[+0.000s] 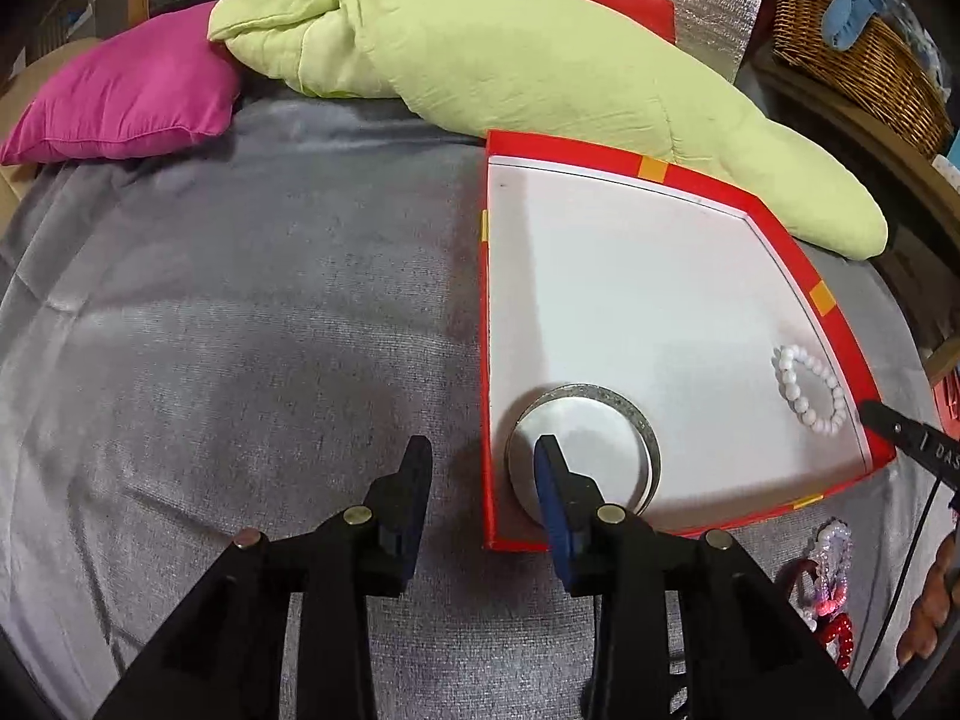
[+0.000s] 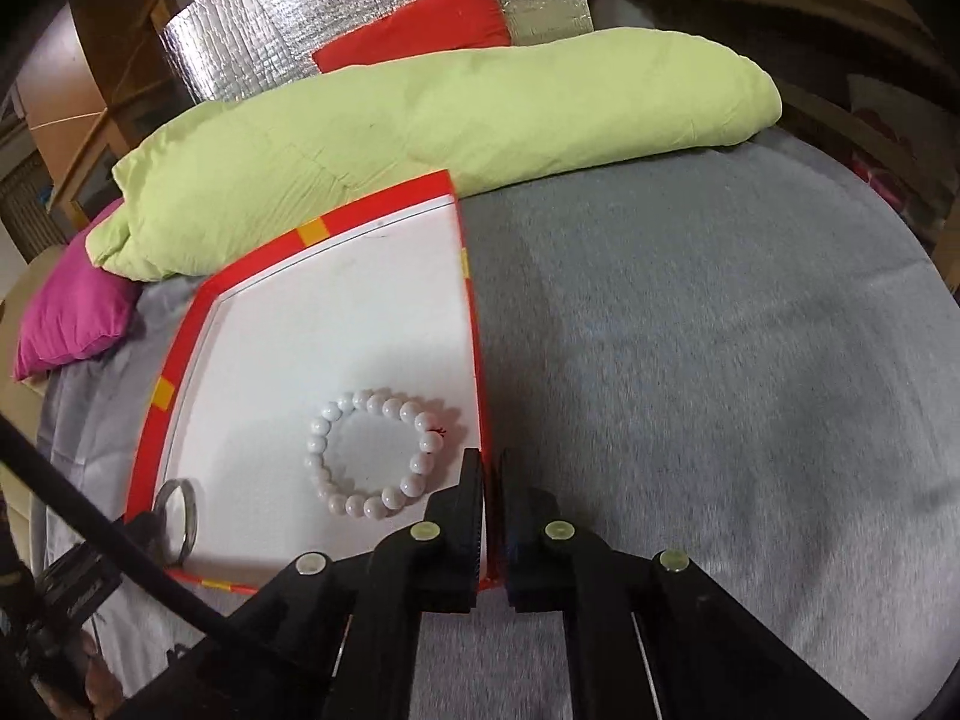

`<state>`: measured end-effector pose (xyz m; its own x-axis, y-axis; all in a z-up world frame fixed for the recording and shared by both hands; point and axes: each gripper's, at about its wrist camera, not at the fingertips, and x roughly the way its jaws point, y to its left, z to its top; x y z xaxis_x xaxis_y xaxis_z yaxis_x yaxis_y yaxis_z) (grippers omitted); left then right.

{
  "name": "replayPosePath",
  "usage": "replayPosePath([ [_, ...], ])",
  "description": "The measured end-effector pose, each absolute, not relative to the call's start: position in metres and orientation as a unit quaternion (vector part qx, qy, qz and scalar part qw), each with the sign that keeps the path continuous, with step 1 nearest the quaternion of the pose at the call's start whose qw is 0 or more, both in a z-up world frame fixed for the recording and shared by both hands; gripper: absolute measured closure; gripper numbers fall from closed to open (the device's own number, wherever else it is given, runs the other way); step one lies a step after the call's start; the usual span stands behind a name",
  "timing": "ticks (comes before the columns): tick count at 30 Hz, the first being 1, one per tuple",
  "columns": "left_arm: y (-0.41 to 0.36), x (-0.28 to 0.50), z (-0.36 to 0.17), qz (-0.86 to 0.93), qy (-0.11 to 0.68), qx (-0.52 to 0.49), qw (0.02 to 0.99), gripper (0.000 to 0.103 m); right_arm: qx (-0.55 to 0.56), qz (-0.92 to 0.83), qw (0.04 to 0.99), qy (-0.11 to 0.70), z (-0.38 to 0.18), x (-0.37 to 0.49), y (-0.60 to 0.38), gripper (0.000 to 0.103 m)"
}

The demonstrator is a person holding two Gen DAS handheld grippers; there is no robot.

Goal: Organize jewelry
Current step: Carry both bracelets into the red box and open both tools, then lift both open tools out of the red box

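Note:
A red tray (image 1: 690, 177) with a white floor lies on the grey bedspread. In its near left corner rests a silver glitter bangle (image 1: 624, 414). My left gripper (image 1: 482, 459) is open and straddles the tray's left wall, one finger standing inside the bangle's ring, the other outside the tray. A white bead bracelet (image 1: 810, 390) lies near the right wall. In the right wrist view the bracelet (image 2: 375, 456) sits just left of my right gripper (image 2: 492, 468), which is shut on the tray's (image 2: 180, 354) right wall. The bangle (image 2: 177, 519) shows at the lower left.
More bracelets (image 1: 831, 570), some with red beads, lie in a heap on the bedspread (image 1: 240, 360) below the tray, beside a hand (image 1: 930, 618). A green quilt (image 1: 510, 48) borders the tray's far side. Behind it are a magenta pillow (image 1: 132, 102) and a wicker basket (image 1: 858, 60).

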<state>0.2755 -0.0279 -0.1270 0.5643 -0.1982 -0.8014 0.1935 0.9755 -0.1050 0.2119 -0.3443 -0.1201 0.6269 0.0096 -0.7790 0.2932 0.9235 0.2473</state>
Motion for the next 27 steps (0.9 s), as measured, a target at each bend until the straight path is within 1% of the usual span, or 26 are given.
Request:
replayPosePath([
  [3,-0.027,0.274,-0.126,-0.113,0.453,-0.005,0.885,0.067,0.193,-0.071,0.88,0.428,-0.117,0.208,-0.348,0.096],
  [6,-0.02,0.269,-0.116,-0.114,0.433,-0.004,0.894,0.067,0.196,-0.073,0.887,0.411,-0.107,0.195,-0.353,0.089],
  [9,-0.011,0.253,-0.103,-0.116,0.411,-0.004,0.904,0.066,0.199,-0.075,0.895,0.391,-0.093,0.172,-0.358,0.088],
  [11,-0.006,0.242,-0.096,-0.135,0.4,-0.011,0.906,0.062,0.21,-0.067,0.897,0.384,-0.088,0.157,-0.359,0.088],
  [12,-0.005,0.235,-0.093,-0.149,0.396,-0.012,0.906,0.058,0.216,-0.062,0.896,0.383,-0.087,0.151,-0.36,0.087],
  [13,-0.006,0.228,-0.09,-0.163,0.392,-0.011,0.905,0.055,0.223,-0.057,0.895,0.383,-0.086,0.144,-0.359,0.084],
  [14,-0.007,0.221,-0.088,-0.178,0.387,-0.008,0.905,0.055,0.231,-0.051,0.892,0.385,-0.087,0.137,-0.358,0.081],
  [16,-0.01,0.206,-0.083,-0.213,0.381,-0.003,0.9,0.055,0.242,-0.043,0.887,0.391,-0.09,0.126,-0.353,0.059],
  [17,-0.011,0.199,-0.082,-0.23,0.38,-0.003,0.896,0.055,0.247,-0.038,0.886,0.391,-0.091,0.119,-0.35,0.054],
  [18,-0.013,0.196,-0.082,-0.24,0.38,-0.002,0.893,0.055,0.247,-0.032,0.887,0.389,-0.091,0.116,-0.346,0.051],
  [21,-0.022,0.186,-0.084,-0.273,0.39,0.015,0.88,0.055,0.217,-0.015,0.889,0.402,-0.095,0.117,-0.33,0.052],
  [22,-0.025,0.185,-0.087,-0.281,0.395,0.021,0.874,0.055,0.206,-0.009,0.887,0.413,-0.098,0.12,-0.323,0.058],
  [24,-0.031,0.179,-0.09,-0.293,0.402,0.028,0.867,0.055,0.193,-0.002,0.883,0.428,-0.106,0.128,-0.314,0.064],
  [26,-0.037,0.179,-0.094,-0.313,0.412,0.03,0.855,0.059,0.187,-0.002,0.881,0.436,-0.112,0.136,-0.309,0.064],
  [27,-0.041,0.178,-0.096,-0.325,0.417,0.029,0.848,0.064,0.183,0.001,0.88,0.438,-0.114,0.139,-0.307,0.067],
])
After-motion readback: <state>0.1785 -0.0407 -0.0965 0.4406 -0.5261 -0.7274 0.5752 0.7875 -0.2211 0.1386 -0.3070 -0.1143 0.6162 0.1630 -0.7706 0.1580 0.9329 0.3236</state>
